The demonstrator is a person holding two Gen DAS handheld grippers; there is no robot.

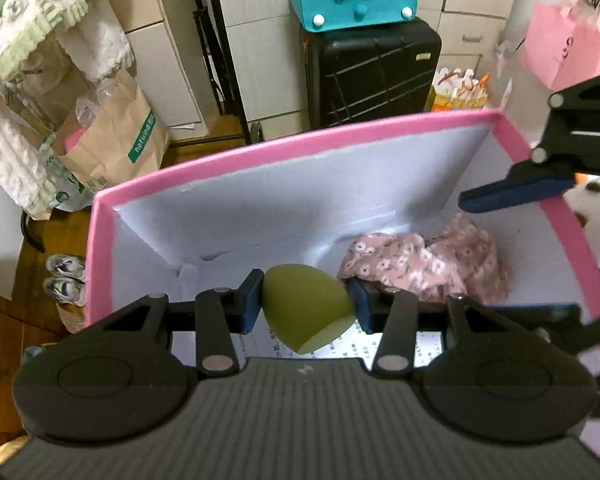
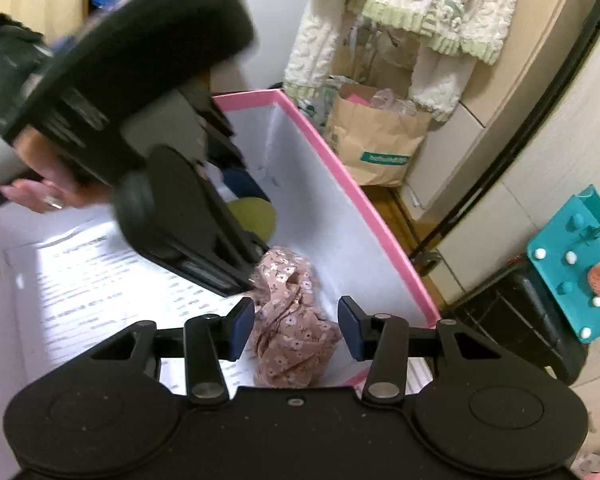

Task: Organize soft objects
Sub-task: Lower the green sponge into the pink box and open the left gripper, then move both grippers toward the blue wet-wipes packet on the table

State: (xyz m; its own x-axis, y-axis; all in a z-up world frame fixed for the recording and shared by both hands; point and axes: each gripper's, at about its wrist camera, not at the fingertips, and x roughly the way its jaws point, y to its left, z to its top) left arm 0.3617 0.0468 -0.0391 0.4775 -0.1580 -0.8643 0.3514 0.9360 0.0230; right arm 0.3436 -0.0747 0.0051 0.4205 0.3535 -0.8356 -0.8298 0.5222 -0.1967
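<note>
Cluttered bedroom behind, the left gripper (image 1: 306, 304) pinches a green sponge (image 1: 306, 308) over the pink box (image 1: 260, 144) at frame centre, the right gripper (image 2: 296, 328) gapes above floral cloth (image 2: 292, 332); crowding could knock them together.

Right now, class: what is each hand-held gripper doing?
Left hand-held gripper: closed on the green sponge.
Right hand-held gripper: open, above the floral cloth.

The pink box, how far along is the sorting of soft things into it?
Done: a crumpled pink floral cloth lies inside the pink-rimmed box, and the right gripper is open above it. In hand: the left gripper holds a green egg-shaped sponge over the box. Left: a white plush toy sits outside the rim.
</note>
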